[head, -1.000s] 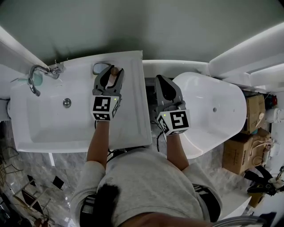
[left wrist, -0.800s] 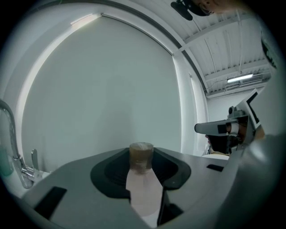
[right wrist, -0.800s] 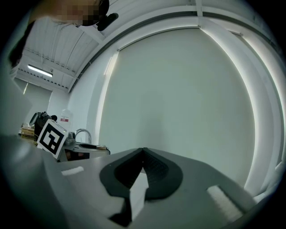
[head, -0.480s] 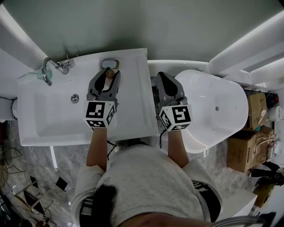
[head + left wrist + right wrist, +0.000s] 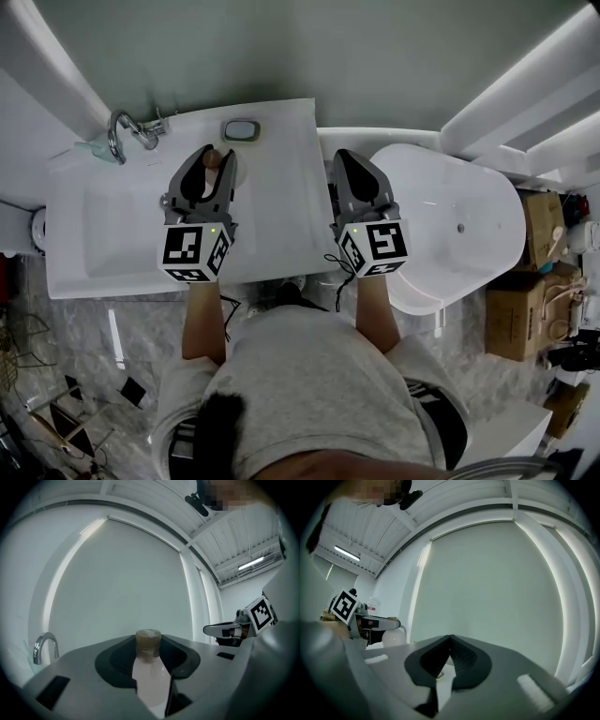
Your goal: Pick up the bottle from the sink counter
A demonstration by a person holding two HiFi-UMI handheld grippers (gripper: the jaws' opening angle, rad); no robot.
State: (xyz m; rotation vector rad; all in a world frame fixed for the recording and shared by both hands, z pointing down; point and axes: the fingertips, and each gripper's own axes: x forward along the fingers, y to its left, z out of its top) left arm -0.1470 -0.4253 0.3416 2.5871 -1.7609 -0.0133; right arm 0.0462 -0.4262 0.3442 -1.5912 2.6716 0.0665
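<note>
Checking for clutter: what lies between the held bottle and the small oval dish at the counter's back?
Nothing: the head view shows only bare white counter between bottle and dish.

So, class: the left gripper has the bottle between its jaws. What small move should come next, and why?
Probably raise the bottle straight up, clear of the sink counter: the left gripper is clamped on it, cap upright, and the right gripper is shut and empty.
</note>
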